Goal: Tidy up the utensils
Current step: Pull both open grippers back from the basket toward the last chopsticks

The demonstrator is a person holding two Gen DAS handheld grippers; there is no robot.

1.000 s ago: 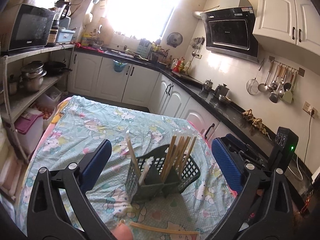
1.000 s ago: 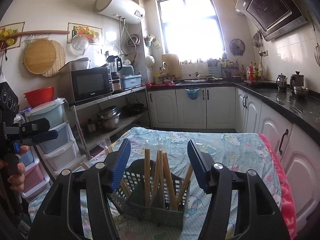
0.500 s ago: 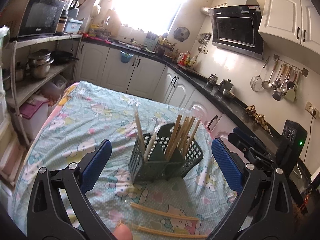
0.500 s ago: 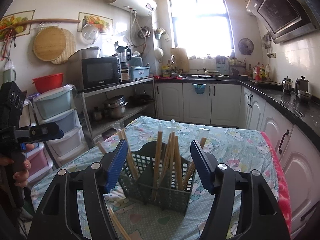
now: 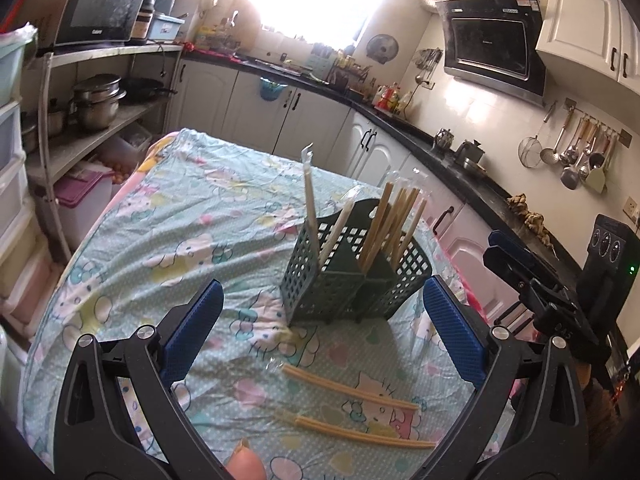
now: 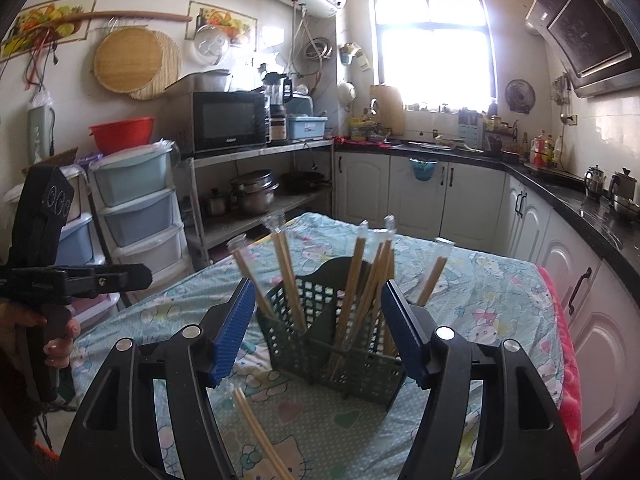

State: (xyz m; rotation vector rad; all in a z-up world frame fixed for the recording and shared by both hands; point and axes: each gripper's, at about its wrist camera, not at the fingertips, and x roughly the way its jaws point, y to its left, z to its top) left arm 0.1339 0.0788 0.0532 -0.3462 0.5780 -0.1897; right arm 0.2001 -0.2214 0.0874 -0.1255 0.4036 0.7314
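A dark green slotted utensil basket (image 5: 340, 284) stands on the table's cartoon-print cloth (image 5: 180, 220). Several wrapped chopsticks (image 5: 394, 220) stand upright in its compartments. Two more wrapped pairs (image 5: 348, 386) lie flat on the cloth in front of it. My left gripper (image 5: 324, 328) hangs open above those loose pairs, holding nothing. In the right wrist view the basket (image 6: 332, 344) sits just beyond my open right gripper (image 6: 318, 320), whose pads touch nothing. A loose pair (image 6: 256, 428) lies below its left finger. Each gripper shows in the other's view: the right gripper (image 5: 520, 268) and the left gripper (image 6: 80, 280).
A metal shelf with pots (image 5: 96, 100) and a microwave (image 5: 104, 4) stands left of the table. Plastic drawers (image 6: 136, 208) stand beside it. Black counters and white cabinets (image 5: 372, 148) run behind and along the right. A person's hand (image 6: 56, 344) grips the left gripper's handle.
The left gripper sank and drew back, so both loose chopstick pairs now show fully in front of the basket. The right gripper drew back from the basket; a loose pair entered its view. Both stayed open.
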